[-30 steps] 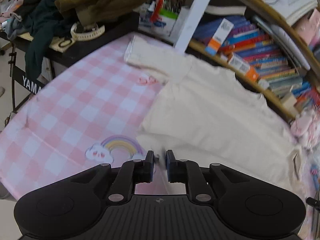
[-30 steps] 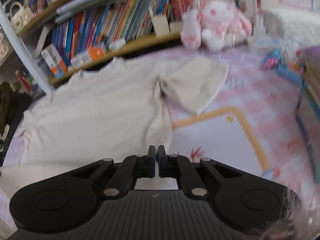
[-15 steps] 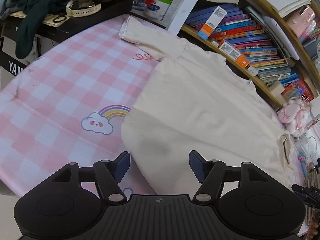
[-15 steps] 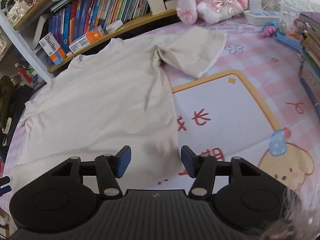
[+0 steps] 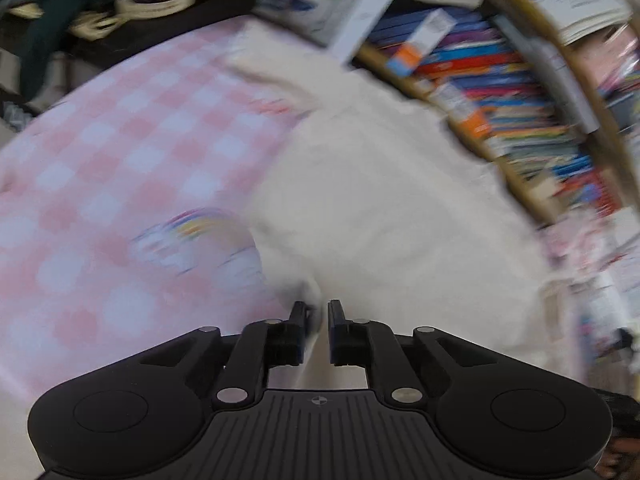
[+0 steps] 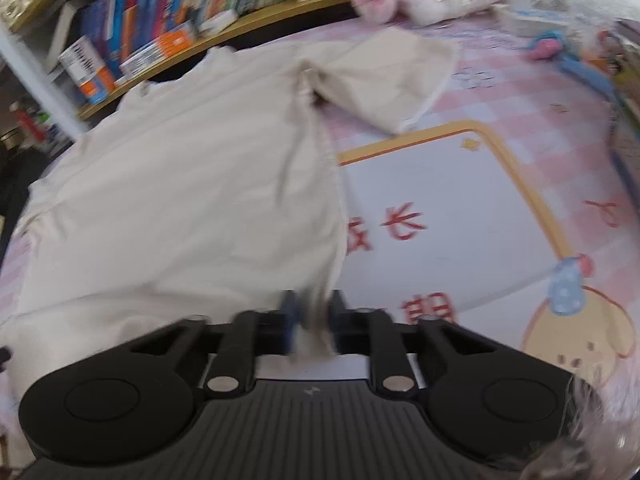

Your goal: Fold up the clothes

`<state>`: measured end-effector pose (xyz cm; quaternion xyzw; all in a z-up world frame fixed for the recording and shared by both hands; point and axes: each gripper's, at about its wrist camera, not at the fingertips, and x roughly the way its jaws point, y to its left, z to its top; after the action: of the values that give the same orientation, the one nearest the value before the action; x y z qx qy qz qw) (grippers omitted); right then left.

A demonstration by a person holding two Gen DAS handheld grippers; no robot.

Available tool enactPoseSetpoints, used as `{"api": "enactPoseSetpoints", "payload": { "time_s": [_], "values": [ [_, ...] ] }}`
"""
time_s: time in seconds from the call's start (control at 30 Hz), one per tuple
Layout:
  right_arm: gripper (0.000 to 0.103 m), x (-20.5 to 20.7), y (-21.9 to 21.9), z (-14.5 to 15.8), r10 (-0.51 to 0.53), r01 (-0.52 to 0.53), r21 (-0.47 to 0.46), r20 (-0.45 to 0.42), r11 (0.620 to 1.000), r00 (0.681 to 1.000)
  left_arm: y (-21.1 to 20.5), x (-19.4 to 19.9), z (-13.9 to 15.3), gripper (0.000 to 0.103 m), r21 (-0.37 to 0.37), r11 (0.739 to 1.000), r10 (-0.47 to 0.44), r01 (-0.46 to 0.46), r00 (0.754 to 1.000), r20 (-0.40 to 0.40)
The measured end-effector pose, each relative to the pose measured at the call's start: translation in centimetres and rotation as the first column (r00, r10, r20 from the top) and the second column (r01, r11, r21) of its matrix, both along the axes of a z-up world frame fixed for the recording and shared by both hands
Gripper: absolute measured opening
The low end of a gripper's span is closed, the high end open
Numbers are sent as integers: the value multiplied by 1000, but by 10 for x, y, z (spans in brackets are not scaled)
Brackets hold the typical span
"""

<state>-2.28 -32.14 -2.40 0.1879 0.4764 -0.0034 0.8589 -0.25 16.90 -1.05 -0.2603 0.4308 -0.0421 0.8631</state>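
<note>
Between each gripper's fingers, shirt [image 6: 192, 200] hem.

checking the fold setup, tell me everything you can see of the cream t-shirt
The cream t-shirt is a plain, soft-looking short-sleeved top lying spread mostly flat on the pink checked mat, its neckline toward the bookshelf. One sleeve lies out to the side. The left gripper pinches one bottom hem corner, the right gripper the other, bunching the cloth there. Both views are motion-blurred.
</note>
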Motion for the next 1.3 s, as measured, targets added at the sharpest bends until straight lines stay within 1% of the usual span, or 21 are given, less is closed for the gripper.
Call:
{"api": "enactPoseSetpoints", "payload": {
  "time_s": [0.07,0.2,0.3,0.33,0.4,0.43,0.47,0.53,0.6,0.63,0.67,0.73,0.77,0.83,0.93,0.97,1.1,1.13,1.2,1.23,1.3],
  "values": [
    [5,19,4,15,16,-20,62,57,998,998,-11,20,16,9,-11,999,-41,42,997,59],
    [5,64,13,45,35,-65,166,177,984,984,-41,85,27,11,49,993,-111,106,989,94],
    [6,100,21,52,53,-86,146,215,985,975,-41,111,28,25,101,994,-45,38,997,62],
    [10,109,22,54,54,-85,130,221,988,974,-37,114,29,30,106,994,-16,11,999,46],
    [26,100,15,48,83,-107,109,209,988,974,-23,101,32,40,86,996,-11,3,996,89],
    [41,93,11,45,99,-120,99,202,988,974,-16,91,31,51,93,996,-11,3,996,91],
    [45,87,7,42,114,-133,89,195,987,974,-9,82,30,53,102,995,-12,2,996,91],
    [45,74,-1,35,145,-160,69,180,985,973,6,65,21,53,114,994,-7,1,999,52],
    [47,62,-7,27,182,-191,44,158,981,970,20,42,11,53,93,996,8,-10,1000,15],
    [51,55,-7,21,218,-222,12,144,975,965,27,31,7,53,83,996,16,-15,1000,-3],
    [57,50,-6,16,259,-257,-25,135,966,957,33,20,3,55,67,997,26,-25,1000,-15],
    [61,45,3,10,329,-316,-107,134,943,935,43,5,-4,61,27,999,46,-45,998,-35],
    [61,45,8,8,367,-347,-152,134,926,921,46,-1,-7,61,12,999,46,-46,998,-45],
    [62,52,18,4,426,-401,-178,132,898,895,49,-10,-12,61,-12,999,38,-39,997,-62],
    [60,64,32,-1,509,-479,-207,126,853,852,41,-13,-19,60,3,1000,24,-24,997,-70],
    [59,66,35,-1,517,-490,-201,119,848,847,37,-12,-20,62,18,1000,24,-23,997,-70],
    [27,75,44,-1,534,-518,-159,84,841,841,21,0,-22,62,21,999,26,-25,998,-51],
    [6,77,47,-2,538,-524,-148,75,839,840,17,2,-21,60,41,999,20,-18,998,-56],
    [4,78,49,0,529,-519,-123,62,846,846,13,3,-17,39,78,997,7,0,996,-85],
    [4,73,47,5,509,-501,-115,62,858,858,12,3,-15,20,89,996,0,9,995,-103],
    [4,59,39,18,473,-467,-98,57,879,879,19,-5,-3,15,66,998,-2,9,994,-110]
  ]
}}
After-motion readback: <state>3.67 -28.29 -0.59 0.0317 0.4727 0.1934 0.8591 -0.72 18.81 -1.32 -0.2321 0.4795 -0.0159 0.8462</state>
